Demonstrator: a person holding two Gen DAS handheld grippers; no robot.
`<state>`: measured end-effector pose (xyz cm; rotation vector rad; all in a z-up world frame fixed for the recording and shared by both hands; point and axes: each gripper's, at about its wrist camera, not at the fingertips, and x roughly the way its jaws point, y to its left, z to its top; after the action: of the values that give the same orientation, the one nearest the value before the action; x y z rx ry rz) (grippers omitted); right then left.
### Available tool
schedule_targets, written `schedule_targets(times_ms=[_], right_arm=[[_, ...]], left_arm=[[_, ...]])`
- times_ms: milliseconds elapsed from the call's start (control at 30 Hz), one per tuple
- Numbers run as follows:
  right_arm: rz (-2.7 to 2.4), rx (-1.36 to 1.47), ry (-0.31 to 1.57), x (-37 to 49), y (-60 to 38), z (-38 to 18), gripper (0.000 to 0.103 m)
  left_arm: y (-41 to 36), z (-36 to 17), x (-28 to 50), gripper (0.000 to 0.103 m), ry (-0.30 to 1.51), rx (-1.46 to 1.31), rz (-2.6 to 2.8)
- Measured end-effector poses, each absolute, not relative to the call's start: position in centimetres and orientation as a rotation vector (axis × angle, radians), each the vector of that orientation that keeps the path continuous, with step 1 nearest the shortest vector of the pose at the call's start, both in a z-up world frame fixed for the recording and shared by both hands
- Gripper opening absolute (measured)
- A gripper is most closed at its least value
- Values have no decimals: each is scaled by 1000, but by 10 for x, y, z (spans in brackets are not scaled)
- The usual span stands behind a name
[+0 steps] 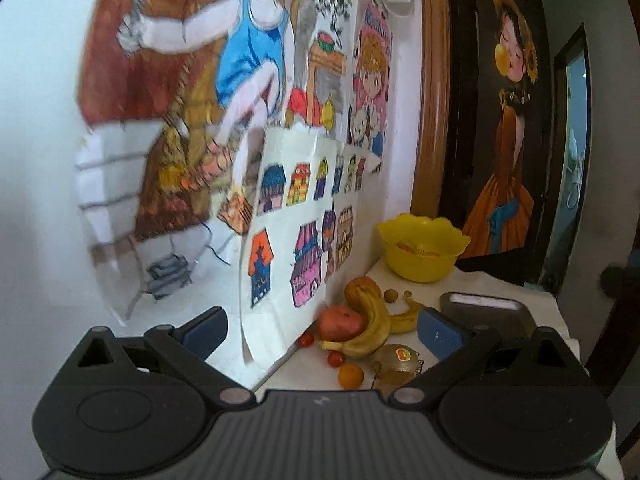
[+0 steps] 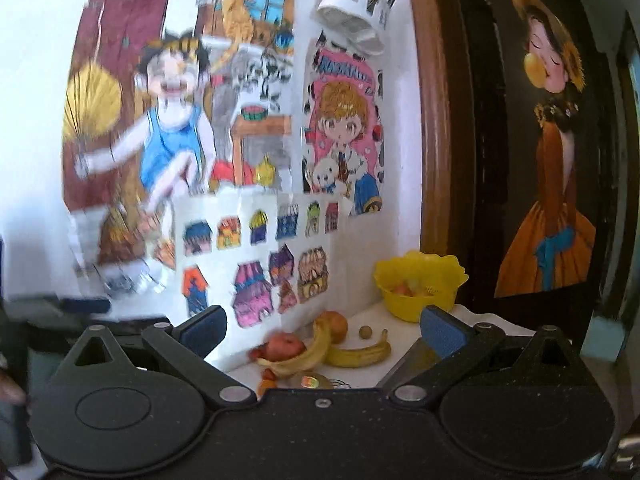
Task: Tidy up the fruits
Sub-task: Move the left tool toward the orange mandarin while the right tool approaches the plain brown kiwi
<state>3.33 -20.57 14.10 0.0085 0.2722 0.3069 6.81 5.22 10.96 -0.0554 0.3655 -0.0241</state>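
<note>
Both grippers, left [image 1: 322,330] and right [image 2: 324,330], hang spread and empty, aimed at the loose fruit ahead on the bench [image 1: 472,280], bananas [image 1: 370,328] and apple [image 1: 340,323] nearest, probably sizing a pick for the yellow bowl [image 1: 424,248] beyond.

This is a home, likely a family living space. Hand-coloured children's drawings [image 2: 256,248] are taped across the white wall on the left, a framed painting of a girl in an orange dress [image 2: 552,140] hangs far right, and fruit lies by a yellow bowl [image 1: 420,252] on a white-covered table [image 1: 480,284]
</note>
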Motion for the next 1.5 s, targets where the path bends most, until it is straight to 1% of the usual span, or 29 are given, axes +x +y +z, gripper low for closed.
schedule_targets(times_ms=[300,533,1033,1267,1500], right_arm=[[436,-56,377,93,-190,60,102],[500,-84,493,121,-176,22,102],[543,-83,647,158,-161,-23,102],[559,-106,667,170,-153,-34,92],[572,-121,671,179,-143,-41,88]], left_arm=[[41,65,113,103,463,-34,-50],[38,45,139,103,518,-33,-49],[40,3,174,103,642,-35,-85],[43,-8,187,103,679,-55,-98],[40,-15,204,102,706,-87,-77]])
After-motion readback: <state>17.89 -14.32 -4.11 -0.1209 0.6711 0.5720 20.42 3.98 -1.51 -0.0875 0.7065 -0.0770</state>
